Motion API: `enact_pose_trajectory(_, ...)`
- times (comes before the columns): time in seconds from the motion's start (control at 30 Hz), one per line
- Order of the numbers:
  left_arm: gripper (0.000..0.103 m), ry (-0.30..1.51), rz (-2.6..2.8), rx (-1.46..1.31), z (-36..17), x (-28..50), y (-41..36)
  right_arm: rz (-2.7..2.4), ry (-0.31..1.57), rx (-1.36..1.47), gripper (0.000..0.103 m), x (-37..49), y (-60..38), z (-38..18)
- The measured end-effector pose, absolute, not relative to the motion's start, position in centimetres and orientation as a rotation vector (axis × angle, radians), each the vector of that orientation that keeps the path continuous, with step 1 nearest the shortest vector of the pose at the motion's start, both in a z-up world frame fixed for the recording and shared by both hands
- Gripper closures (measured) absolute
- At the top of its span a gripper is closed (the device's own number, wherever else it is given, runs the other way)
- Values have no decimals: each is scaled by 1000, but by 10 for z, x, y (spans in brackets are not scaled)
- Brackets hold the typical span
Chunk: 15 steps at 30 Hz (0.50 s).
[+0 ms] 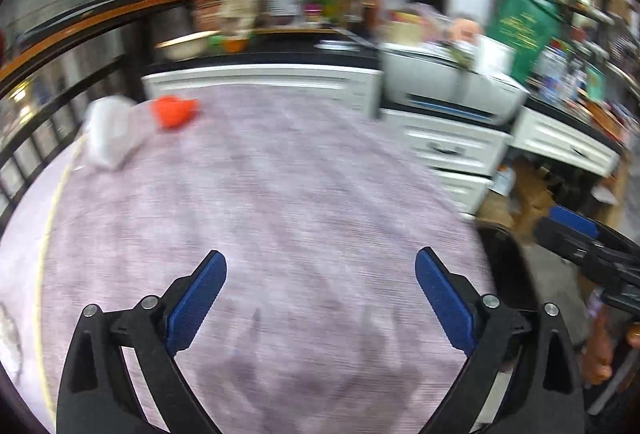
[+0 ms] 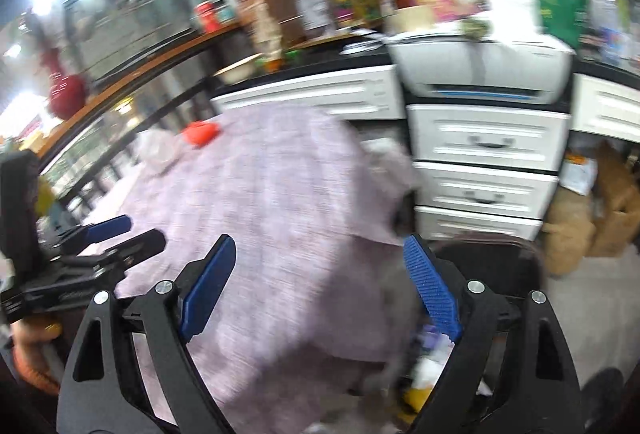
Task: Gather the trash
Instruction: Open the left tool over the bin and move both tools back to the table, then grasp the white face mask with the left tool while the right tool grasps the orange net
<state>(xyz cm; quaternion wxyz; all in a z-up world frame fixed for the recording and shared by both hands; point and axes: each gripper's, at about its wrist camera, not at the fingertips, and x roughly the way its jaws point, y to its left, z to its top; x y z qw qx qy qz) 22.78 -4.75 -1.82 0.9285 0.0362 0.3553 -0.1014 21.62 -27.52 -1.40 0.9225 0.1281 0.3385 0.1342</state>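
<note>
Bare tablecloth before orange scrap

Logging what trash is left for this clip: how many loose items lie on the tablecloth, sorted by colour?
White crumpled item: 1
Orange item: 1
Total: 2
Both lie at the far left of the tablecloth. Blur hides what they are. Left gripper and right gripper are open, holding nothing.
</note>
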Motion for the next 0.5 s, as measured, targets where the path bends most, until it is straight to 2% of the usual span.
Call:
enact_pose_trajectory(0.3,8,733,71,-62,-8,320,91,440,751,164,18,324,-163,-7)
enact_pose_trajectory(0.5,8,759,148,-86,-8,403,138,530,723,44,18,418,-79,2)
